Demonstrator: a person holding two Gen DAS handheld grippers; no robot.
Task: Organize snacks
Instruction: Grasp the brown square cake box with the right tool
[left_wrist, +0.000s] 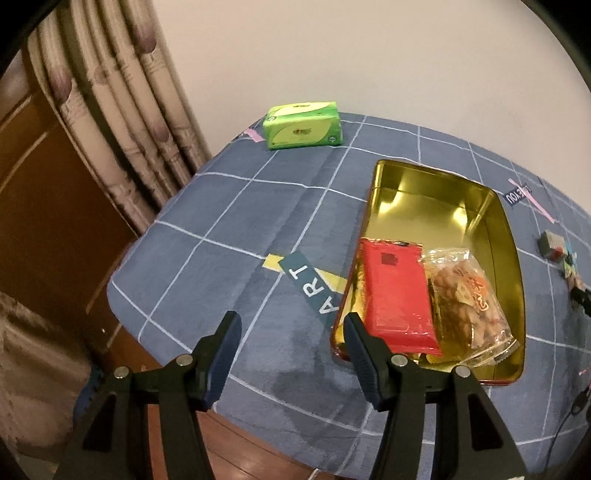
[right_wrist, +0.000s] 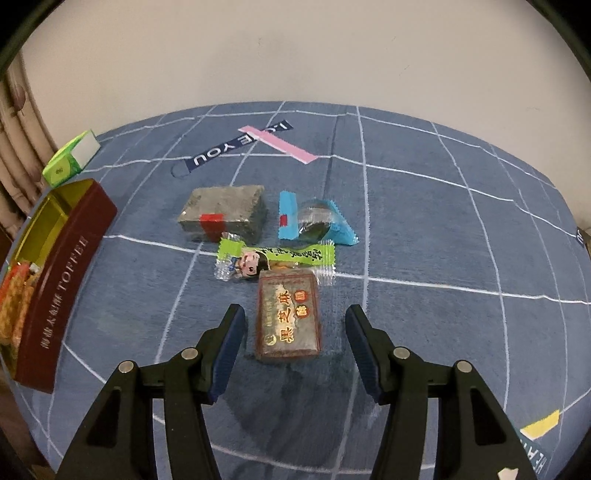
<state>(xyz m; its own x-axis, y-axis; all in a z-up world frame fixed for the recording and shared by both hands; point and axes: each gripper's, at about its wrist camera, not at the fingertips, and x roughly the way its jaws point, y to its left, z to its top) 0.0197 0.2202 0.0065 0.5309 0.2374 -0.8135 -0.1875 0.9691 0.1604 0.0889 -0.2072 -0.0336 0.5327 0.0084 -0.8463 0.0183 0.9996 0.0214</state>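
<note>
The brown sesame bar (right_wrist: 288, 314) lies on the blue checked counter (right_wrist: 424, 240) directly ahead of the right tool (right_wrist: 293, 325), its long axis running along the tool's pointing line, between the spread, empty jaws but not touched. The left tool (left_wrist: 291, 332), jaws apart and empty, hovers beside the open tin (left_wrist: 513, 236).

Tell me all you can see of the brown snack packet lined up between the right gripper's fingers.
The brown snack packet is a flat rectangular block in glossy clear wrap with gold and red characters. It lies flat on the blue checked cloth, its far end against the green candy wrapper. The right hand-held gripper brackets it, open, neither finger touching.
</note>
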